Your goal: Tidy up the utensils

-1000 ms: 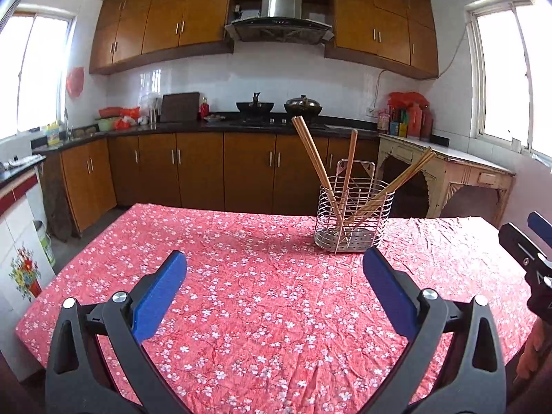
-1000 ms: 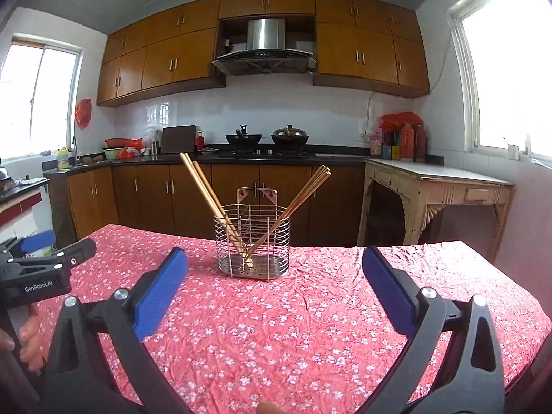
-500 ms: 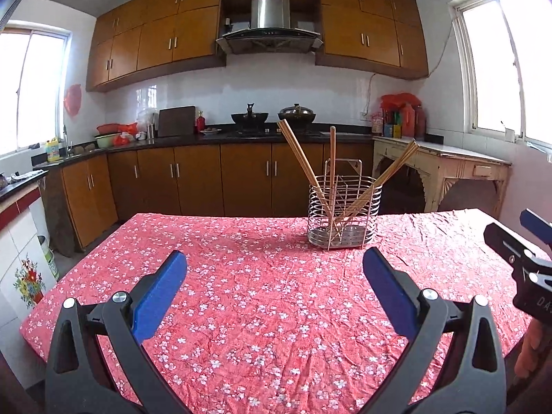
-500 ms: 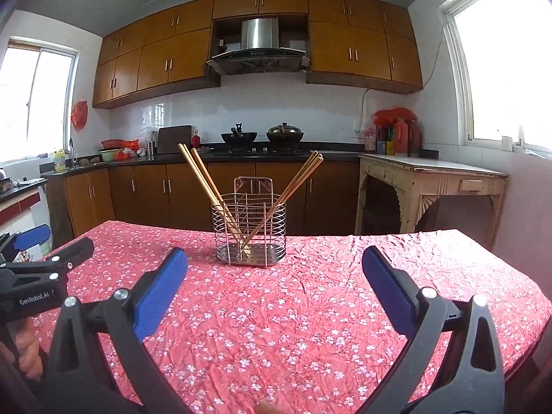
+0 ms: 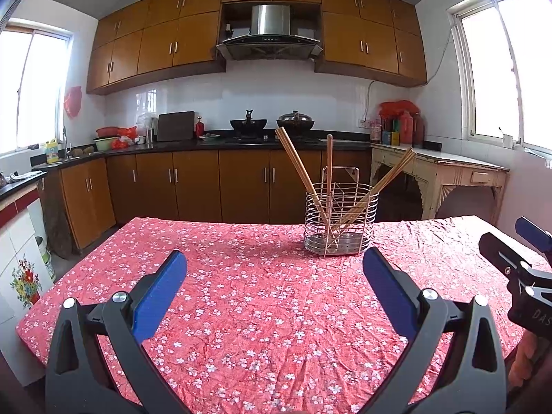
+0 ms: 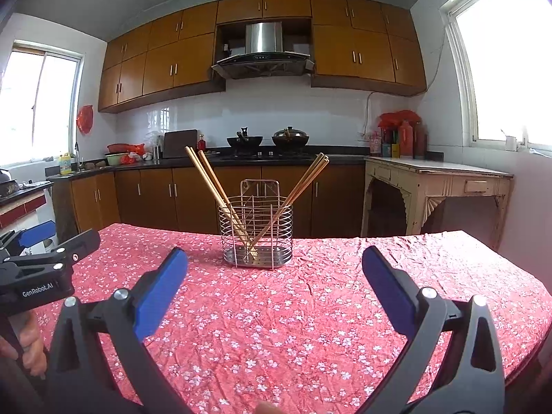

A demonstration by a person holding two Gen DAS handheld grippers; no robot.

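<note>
- Left gripper (image 5: pixel 274 274): jaws spread wide, nothing between them, hovering over the table (image 5: pixel 241 310).
- Right gripper (image 6: pixel 274 272): same, wide apart and empty.
- Wire utensil holder (image 5: pixel 341 222) stands upright on the red floral cloth toward the table's far side, well ahead of both grippers.
- Wooden chopsticks (image 5: pixel 298 165) lean inside the holder, fanned left and right.
</note>
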